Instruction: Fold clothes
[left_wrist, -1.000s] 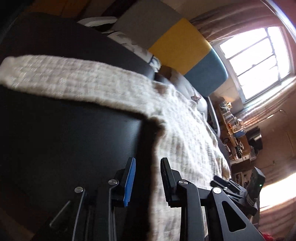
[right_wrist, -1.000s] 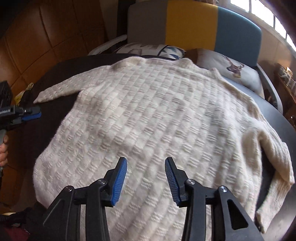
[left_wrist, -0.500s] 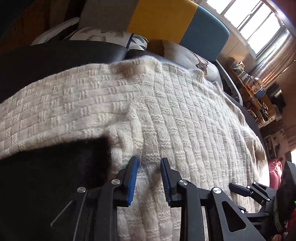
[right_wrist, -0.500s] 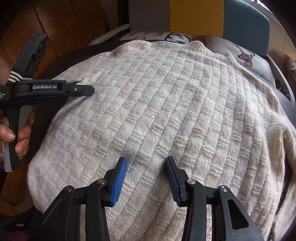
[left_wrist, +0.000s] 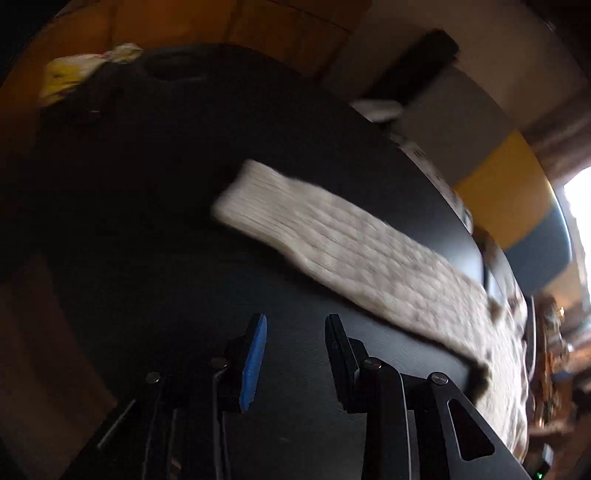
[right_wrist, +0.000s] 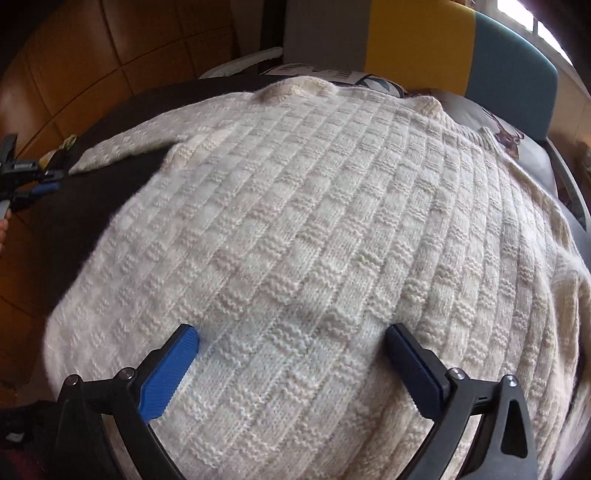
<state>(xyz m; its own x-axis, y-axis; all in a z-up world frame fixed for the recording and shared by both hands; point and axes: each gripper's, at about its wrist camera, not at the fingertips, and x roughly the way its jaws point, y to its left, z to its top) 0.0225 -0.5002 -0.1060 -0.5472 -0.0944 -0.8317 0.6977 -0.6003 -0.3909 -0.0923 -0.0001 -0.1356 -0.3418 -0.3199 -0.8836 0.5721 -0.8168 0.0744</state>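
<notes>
A cream knitted sweater (right_wrist: 314, 229) lies spread flat on a round black table (right_wrist: 122, 110). My right gripper (right_wrist: 291, 339) hovers low over the sweater's lower body, jaws wide open, nothing between them. One sleeve (left_wrist: 332, 240) stretches out across the black table (left_wrist: 166, 184) in the left wrist view, its cuff at the far end. My left gripper (left_wrist: 295, 328) is open above bare tabletop, short of that sleeve and off the cloth. The left gripper (right_wrist: 37, 181) also shows at the left edge of the right wrist view, near the cuff (right_wrist: 92, 162).
A grey, yellow and blue chair back (right_wrist: 417, 48) stands behind the table with patterned cushions (right_wrist: 502, 136) on the seat. Brown panelled wall (right_wrist: 74, 66) is at left. A yellow-white object (left_wrist: 81, 70) lies at the table's far edge. A bright window (left_wrist: 580, 206) is at right.
My left gripper has swung off the sweater body to the bare table near the outstretched sleeve. My right gripper's jaws have opened much wider over the sweater.
</notes>
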